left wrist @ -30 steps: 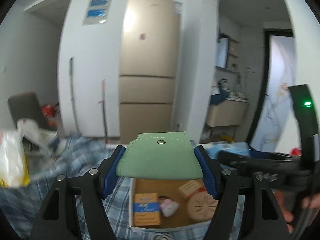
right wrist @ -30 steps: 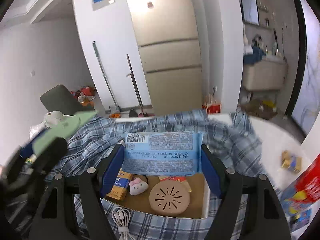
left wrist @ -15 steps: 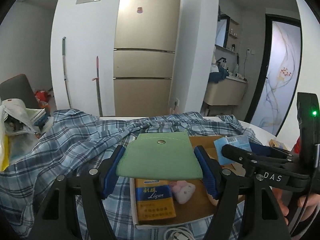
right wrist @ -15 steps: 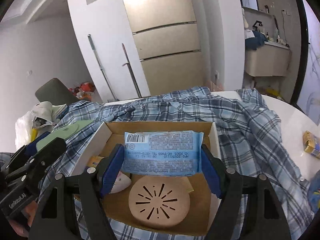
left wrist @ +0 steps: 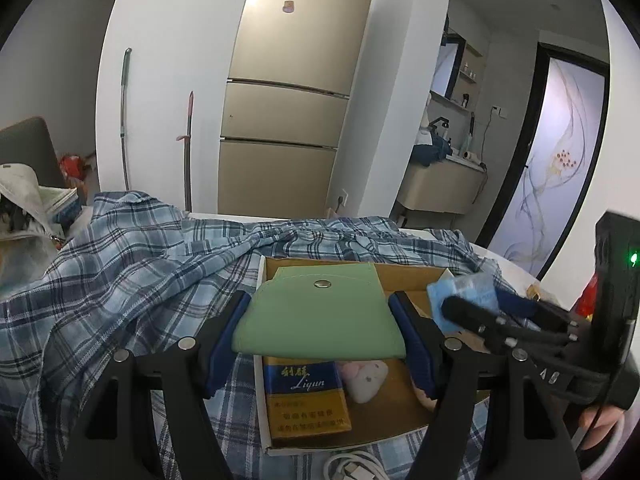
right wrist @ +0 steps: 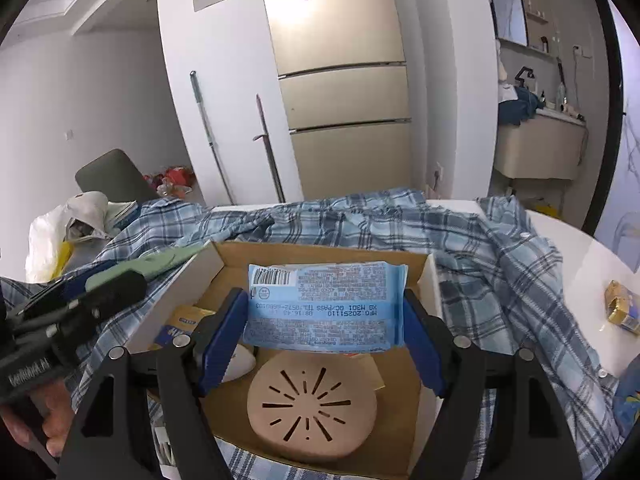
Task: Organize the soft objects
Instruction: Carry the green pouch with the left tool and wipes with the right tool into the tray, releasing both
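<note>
My left gripper is shut on a flat green snap pouch, held just above the left half of an open cardboard box. My right gripper is shut on a blue tissue pack, hovering over the same box. In the box lie a round tan perforated pad, a blue and gold carton and a small white and pink plush. Each gripper shows at the edge of the other's view, the right gripper with its pack and the left gripper with the pouch.
A blue plaid shirt is spread under and around the box on a white table. A white cable lies in front of the box. A small gold packet sits at right. Bags and a chair stand at left.
Both grippers have come down toward the box with the pouch and the tissue pack still held. The box now fills more of each view, and the motion has nearly stopped.
</note>
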